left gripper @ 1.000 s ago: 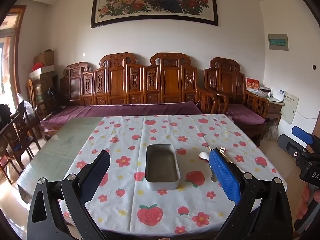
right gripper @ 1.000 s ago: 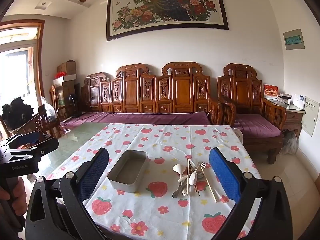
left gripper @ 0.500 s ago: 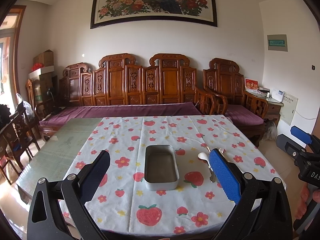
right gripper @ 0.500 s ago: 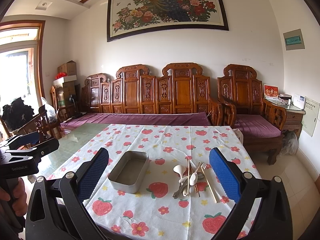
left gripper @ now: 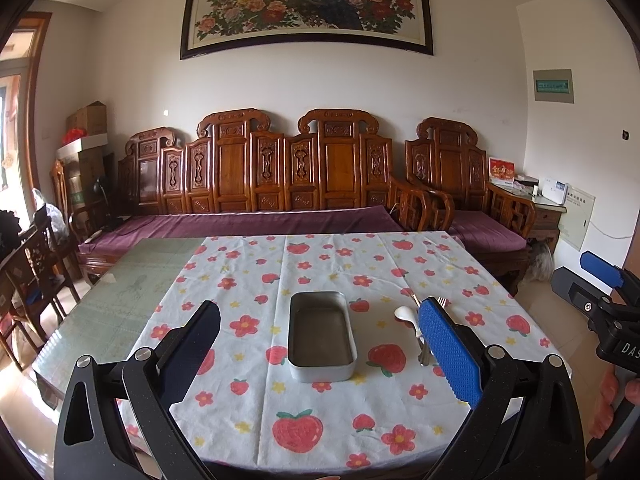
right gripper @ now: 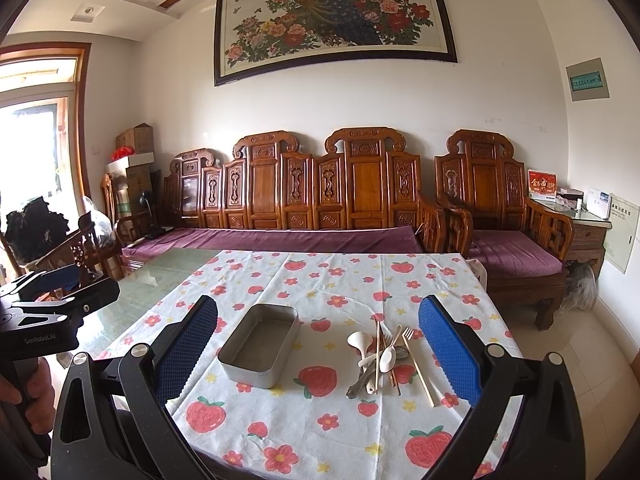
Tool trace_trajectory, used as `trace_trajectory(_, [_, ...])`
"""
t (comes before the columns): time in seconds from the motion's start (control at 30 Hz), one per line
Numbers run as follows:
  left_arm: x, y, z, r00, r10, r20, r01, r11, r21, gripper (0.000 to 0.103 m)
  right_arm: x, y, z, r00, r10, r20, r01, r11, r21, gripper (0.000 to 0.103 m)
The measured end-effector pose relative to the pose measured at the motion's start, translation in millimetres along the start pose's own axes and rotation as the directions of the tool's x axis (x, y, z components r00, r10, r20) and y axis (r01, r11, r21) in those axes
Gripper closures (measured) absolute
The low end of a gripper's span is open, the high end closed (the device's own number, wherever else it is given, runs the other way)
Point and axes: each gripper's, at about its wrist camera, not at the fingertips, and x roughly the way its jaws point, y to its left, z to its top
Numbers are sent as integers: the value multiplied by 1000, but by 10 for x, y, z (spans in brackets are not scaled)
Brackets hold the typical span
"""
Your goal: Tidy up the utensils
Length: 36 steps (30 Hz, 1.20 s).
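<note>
Left gripper (left gripper: pixel 320 354): we hold it back from the table's near edge, jaws spread wide and gripping nothing; the metal tin sits framed between its fingers.
Right gripper (right gripper: pixel 318 348): we hold it back as well, jaws just as wide and bare, with tin and utensils both lying between its fingers.
Metal tin (right gripper: pixel 260 345): this is our landmark, resting on the strawberry tablecloth (right gripper: pixel 332 280); we see nothing inside it.
Utensil pile (right gripper: pixel 382 358): it lies to the right of the tin, near but apart, a loose crossed heap of white spoons, a metal spoon, a fork and chopsticks.
White spoon (left gripper: pixel 405 314): in the left view it shows right of the tin, the rest of the heap partly hidden behind the blue pad.
Progress: we judge nothing sorted yet; every utensil is still to be lifted into the tin.
Sofa (right gripper: pixel 320 200): it stands well beyond the tin, past the table's far edge.
</note>
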Motion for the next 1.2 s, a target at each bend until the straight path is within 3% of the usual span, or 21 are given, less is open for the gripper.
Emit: trace_trajectory(1.2, [-79,-29,83,1000,-3,10,3,1000,2,7,-12,-27,7,1000,2,5,-2,1000,5,2])
